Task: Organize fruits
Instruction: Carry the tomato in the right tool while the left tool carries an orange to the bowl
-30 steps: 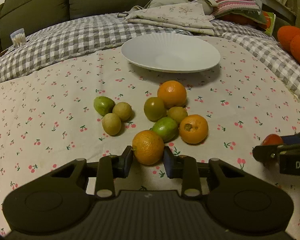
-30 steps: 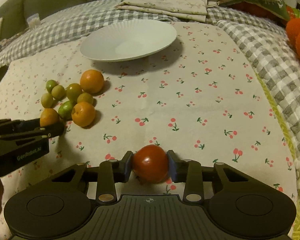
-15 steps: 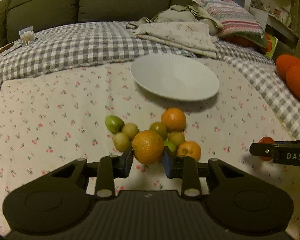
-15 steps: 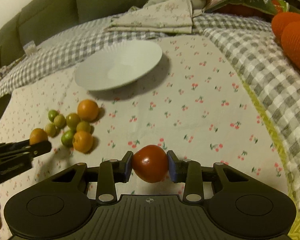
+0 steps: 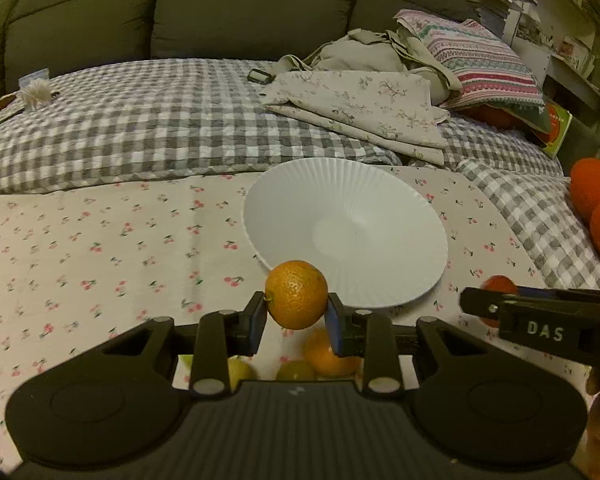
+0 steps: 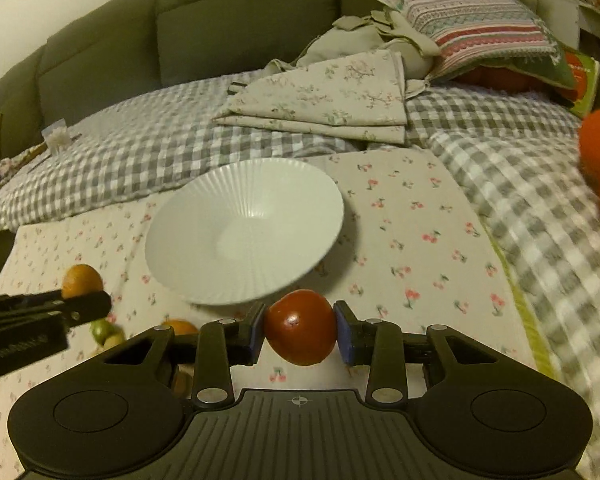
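Carrying fruit in both claws now: the left gripper point(image 5: 296, 318) pinches an orange point(image 5: 297, 294) clear of the cherry-print cloth point(image 5: 100, 248), and the white plate point(image 5: 380, 280) lies just ahead and slightly right of its tips, near rim almost under the fruit. Leftover fruits point(image 5: 324, 356) sit below, behind the fingers. Over to the right gripper point(image 6: 300, 330), clamped on a red tomato point(image 6: 300, 326), plate point(image 6: 204, 276) dead ahead and a touch left. Both look equally near.

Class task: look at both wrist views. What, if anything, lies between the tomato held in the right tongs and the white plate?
Nothing. In the right wrist view only bare cherry-print cloth separates the tomato from the white plate.
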A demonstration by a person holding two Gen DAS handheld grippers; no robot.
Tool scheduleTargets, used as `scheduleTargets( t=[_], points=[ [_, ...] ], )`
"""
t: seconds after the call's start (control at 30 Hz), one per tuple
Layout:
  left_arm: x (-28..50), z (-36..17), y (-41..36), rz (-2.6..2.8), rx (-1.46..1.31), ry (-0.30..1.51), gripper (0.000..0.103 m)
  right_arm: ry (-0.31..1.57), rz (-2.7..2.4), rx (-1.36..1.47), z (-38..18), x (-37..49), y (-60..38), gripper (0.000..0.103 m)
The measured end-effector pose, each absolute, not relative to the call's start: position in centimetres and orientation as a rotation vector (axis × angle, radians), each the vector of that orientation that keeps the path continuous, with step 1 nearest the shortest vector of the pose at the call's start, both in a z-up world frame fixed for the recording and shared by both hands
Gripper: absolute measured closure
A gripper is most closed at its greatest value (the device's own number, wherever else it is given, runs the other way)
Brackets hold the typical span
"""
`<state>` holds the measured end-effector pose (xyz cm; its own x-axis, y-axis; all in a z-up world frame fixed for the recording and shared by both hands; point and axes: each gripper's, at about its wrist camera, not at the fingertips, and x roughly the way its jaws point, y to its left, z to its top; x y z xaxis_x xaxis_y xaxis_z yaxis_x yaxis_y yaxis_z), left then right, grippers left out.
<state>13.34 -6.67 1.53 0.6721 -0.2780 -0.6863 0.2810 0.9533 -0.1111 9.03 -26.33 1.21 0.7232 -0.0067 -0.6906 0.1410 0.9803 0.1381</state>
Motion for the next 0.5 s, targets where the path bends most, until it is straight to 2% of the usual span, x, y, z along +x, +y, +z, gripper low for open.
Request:
scheduleTargets(
  t=[0.5],
  points=[
    [17.1, -0.2, -9.4, -0.384, 0.063, 0.672, 0.073, 0.735, -0.059, 0.186, -0.7, 14.1, -27.2, 0.068]
  ],
)
